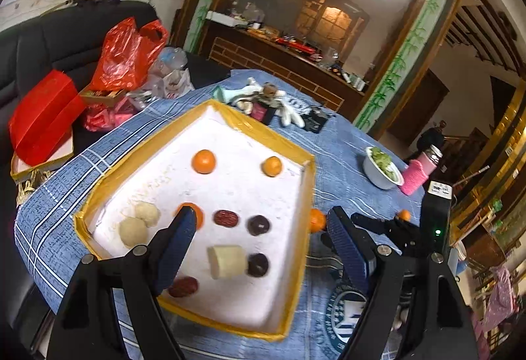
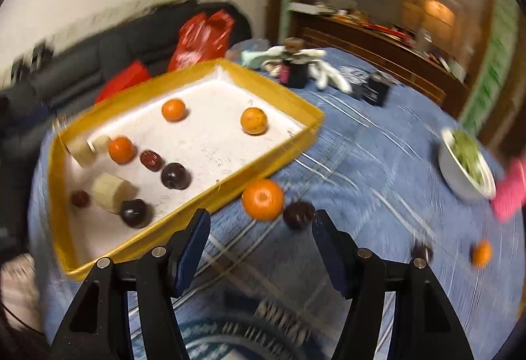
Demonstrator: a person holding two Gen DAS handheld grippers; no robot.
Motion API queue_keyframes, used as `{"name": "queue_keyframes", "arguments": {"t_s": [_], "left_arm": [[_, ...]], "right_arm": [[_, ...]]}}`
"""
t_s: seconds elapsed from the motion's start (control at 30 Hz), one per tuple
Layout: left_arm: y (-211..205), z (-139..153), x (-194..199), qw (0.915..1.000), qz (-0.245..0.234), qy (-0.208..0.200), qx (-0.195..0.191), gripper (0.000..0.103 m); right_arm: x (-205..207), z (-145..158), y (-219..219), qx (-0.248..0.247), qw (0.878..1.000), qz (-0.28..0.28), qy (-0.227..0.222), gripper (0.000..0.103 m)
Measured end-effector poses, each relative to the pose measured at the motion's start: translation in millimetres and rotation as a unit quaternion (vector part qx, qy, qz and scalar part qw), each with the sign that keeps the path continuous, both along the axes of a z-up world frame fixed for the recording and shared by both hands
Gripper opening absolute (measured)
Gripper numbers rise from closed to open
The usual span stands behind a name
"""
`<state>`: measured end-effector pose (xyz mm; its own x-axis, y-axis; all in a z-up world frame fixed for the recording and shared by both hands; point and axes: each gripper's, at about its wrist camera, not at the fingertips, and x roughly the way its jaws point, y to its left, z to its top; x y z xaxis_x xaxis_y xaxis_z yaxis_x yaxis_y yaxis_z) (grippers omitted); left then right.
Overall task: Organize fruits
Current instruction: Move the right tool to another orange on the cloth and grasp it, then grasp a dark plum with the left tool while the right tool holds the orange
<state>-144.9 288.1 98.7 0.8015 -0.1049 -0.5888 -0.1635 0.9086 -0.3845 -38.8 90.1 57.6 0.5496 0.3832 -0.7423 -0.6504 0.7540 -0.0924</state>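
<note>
A shallow white tray (image 2: 210,143) with a yellow rim sits on the blue-clothed tabletop (image 2: 361,169) and holds three oranges, one (image 2: 173,110) near the far end, another (image 2: 253,120) by the right wall and a third (image 2: 121,150) nearer. Beside it lie two wrinkled red dates (image 2: 152,160), two dark plums (image 2: 174,176) and pale cut pieces (image 2: 110,192) (kind unclear). Outside the rim, an orange (image 2: 263,199) and a dark plum (image 2: 297,214) touch; another orange (image 2: 481,253) lies well apart.

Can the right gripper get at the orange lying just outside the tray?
Probably yes. The right gripper is open and the orange lies on the cloth just ahead of its fingers, outside the tray. A dark fruit beside it may get nudged.
</note>
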Motion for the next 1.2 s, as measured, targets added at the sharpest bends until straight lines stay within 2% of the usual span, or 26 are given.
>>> {"name": "queue_keyframes", "arguments": {"t_s": [0.17,0.23,0.33,0.5,0.6,0.8,0.9,1.03,1.2], "left_arm": [[12.8,-10.3,11.5,0.9998,0.007,0.017,-0.01,0.081],[14.4,-12.6,14.4,0.9997,0.008,0.02,-0.014,0.081],[10.2,-14.5,19.6,0.9996,0.003,0.023,-0.017,0.081],[-3.8,-15.6,24.3,0.9995,-0.01,0.028,-0.008,0.081],[-11.1,-13.8,25.2,0.9995,-0.014,0.029,-0.002,0.081],[-30.7,-5.2,25.4,0.9991,-0.032,0.023,0.018,0.081],[-54.2,-4.7,32.8,0.9971,-0.057,0.032,0.038,0.081],[-105.4,-14.8,52.4,0.9884,-0.112,0.06,0.083,0.081],[-158.0,-45.6,85.2,0.9688,-0.16,0.102,0.159,0.081]], "right_arm": [[24.5,-25.6,18.7,-0.071,0.996,0.046,0.005,0.048],[28.6,-29.7,20.5,-0.083,0.995,0.056,-0.006,0.048],[38.8,-27.1,22.6,-0.068,0.996,0.059,0.01,0.047],[42.0,-24.8,19.6,-0.029,0.998,0.044,0.042,0.039],[36.5,-20.7,8.2,-0.002,0.997,0.03,0.068,0.037],[-0.6,-0.6,-51.1,0.083,0.993,-0.021,0.079,0.037],[-17.0,3.1,-85.2,0.1,0.991,-0.057,0.073,0.037],[-21.8,-5.3,-124.5,0.124,0.984,-0.106,0.072,0.037],[-10.8,-20.1,-162.1,0.197,0.963,-0.145,0.108,0.037]]}}
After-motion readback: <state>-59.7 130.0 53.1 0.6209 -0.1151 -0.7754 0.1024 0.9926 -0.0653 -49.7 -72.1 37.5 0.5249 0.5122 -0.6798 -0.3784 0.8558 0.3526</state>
